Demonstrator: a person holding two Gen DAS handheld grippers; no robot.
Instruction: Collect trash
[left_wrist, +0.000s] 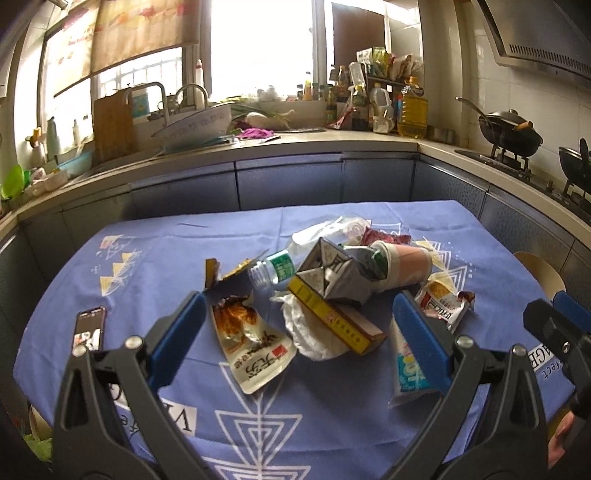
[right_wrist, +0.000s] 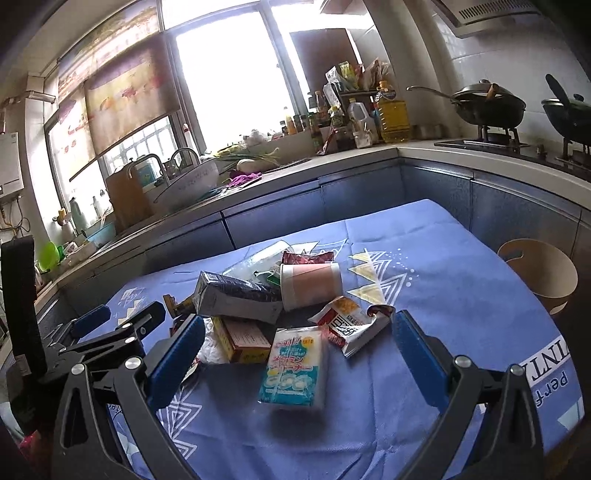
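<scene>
A heap of trash lies on the blue tablecloth (left_wrist: 155, 254): a grey carton (left_wrist: 334, 275), a yellow box (left_wrist: 334, 321), a plastic bottle (left_wrist: 275, 269), a pink paper cup (left_wrist: 404, 264), a crumpled tissue (left_wrist: 310, 332), a snack bag (left_wrist: 253, 347), a red-white wrapper (left_wrist: 443, 304) and a white-blue packet (left_wrist: 408, 369). My left gripper (left_wrist: 299, 328) is open and empty, above the near side of the heap. My right gripper (right_wrist: 299, 347) is open and empty, with the white-blue packet (right_wrist: 295, 367) between its fingers' line of view. The cup (right_wrist: 312, 284), carton (right_wrist: 236, 297) and wrapper (right_wrist: 351, 325) lie beyond.
A phone (left_wrist: 88, 328) lies on the cloth at the left. A brown paper bin (right_wrist: 539, 273) stands off the table's right edge. Kitchen counter, sink and stove with woks (left_wrist: 511, 133) run behind. The other gripper (right_wrist: 110, 332) shows at the left of the right wrist view.
</scene>
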